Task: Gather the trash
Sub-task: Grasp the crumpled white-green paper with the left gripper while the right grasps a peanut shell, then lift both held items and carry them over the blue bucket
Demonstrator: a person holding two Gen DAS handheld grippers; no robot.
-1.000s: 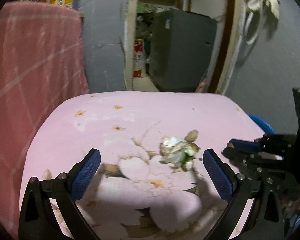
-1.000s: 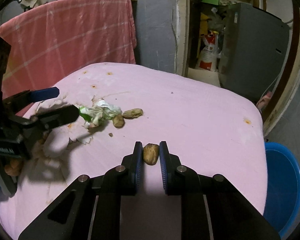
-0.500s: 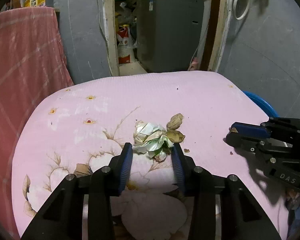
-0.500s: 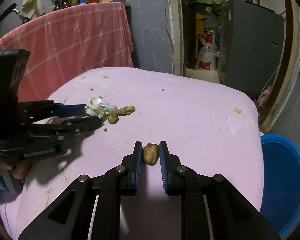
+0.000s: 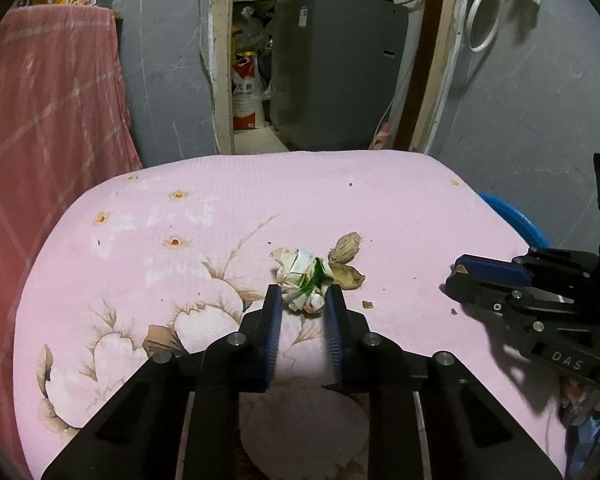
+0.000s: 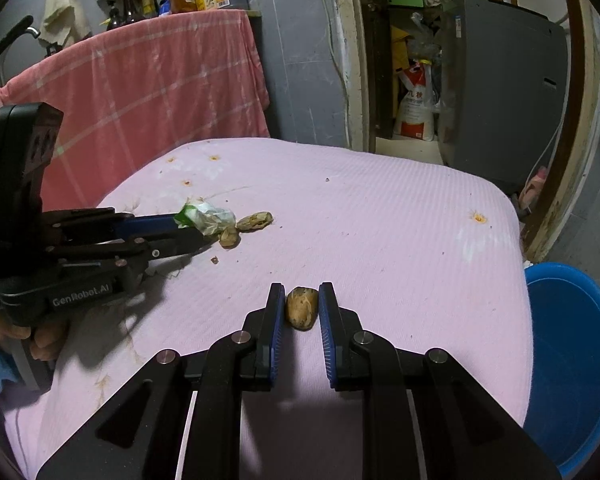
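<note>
A crumpled white and green wrapper (image 5: 304,280) lies on the pink floral cover (image 5: 340,200). My left gripper (image 5: 302,300) has it between its blue pads, which touch both sides while the jaws are closing. In the right wrist view the wrapper (image 6: 206,218) sticks out of the left gripper (image 6: 192,228). Two brown shell pieces (image 5: 346,248) (image 5: 348,276) lie just right of the wrapper. My right gripper (image 6: 301,296) is shut on another brown shell piece (image 6: 301,308), and its tip (image 5: 458,276) shows at the right.
A blue basin (image 6: 572,360) stands on the floor past the cover's right edge. A pink checked cloth (image 5: 40,120) hangs at the left. A grey machine (image 5: 336,68) and a sack stand in the doorway behind. Small crumbs (image 5: 366,304) dot the cover.
The left gripper's jaws have gone from wide apart to narrow around the wrapper, squeezing it smaller. The right gripper has kept its hold on the shell piece and stayed in place.
</note>
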